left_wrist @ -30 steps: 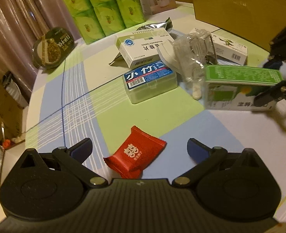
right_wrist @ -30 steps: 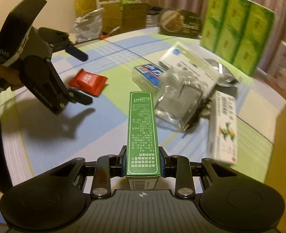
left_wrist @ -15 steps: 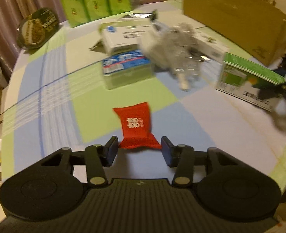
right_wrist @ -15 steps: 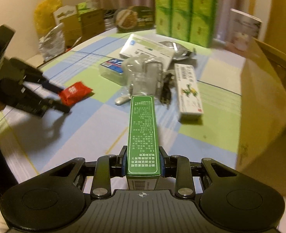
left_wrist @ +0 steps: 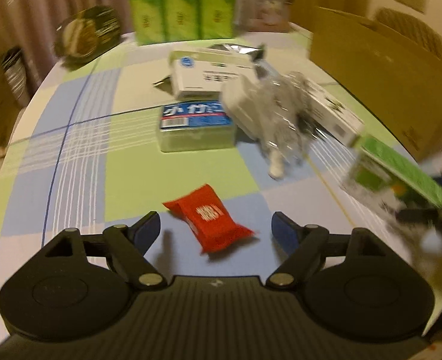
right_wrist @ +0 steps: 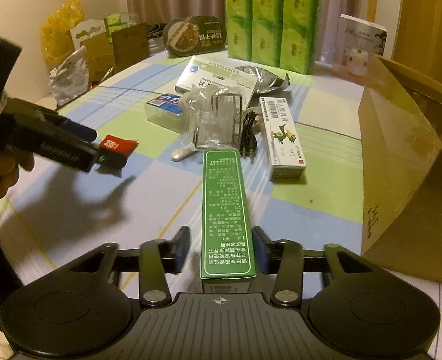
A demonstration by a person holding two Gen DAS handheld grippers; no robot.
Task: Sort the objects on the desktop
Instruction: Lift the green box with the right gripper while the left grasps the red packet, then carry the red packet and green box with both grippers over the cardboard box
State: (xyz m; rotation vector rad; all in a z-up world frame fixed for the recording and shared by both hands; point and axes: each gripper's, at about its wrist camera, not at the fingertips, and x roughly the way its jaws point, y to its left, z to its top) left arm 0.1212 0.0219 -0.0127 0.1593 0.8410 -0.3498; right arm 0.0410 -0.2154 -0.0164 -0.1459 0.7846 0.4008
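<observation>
On the checked tabletop [right_wrist: 326, 210] we have two releases under way at once. Our right gripper [right_wrist: 221, 249] straddles the long green box [right_wrist: 225, 210], its jaws opening and both pads already off the box's sides, so the box rests on its own just beside the cardboard carton [right_wrist: 407, 156]. Our left gripper [left_wrist: 216, 231] is spreading too, with the red sachet [left_wrist: 210, 220] lying loose and askew between its fingers, untouched. To finish well, we judge we should let each pair of jaws clear fully before backing straight out, so neither pad drags the box sideways or flicks the light sachet; the box is tall and narrow on this edge and could topple if nudged. Little writing can be read: the green box carries dense white Chinese print too small for us, the sachet white characters we cannot make out, the blue-labelled clear case [left_wrist: 195, 126] large white characters above a barcode, and the white carton [right_wrist: 360, 45] at the back reads "J10".
</observation>
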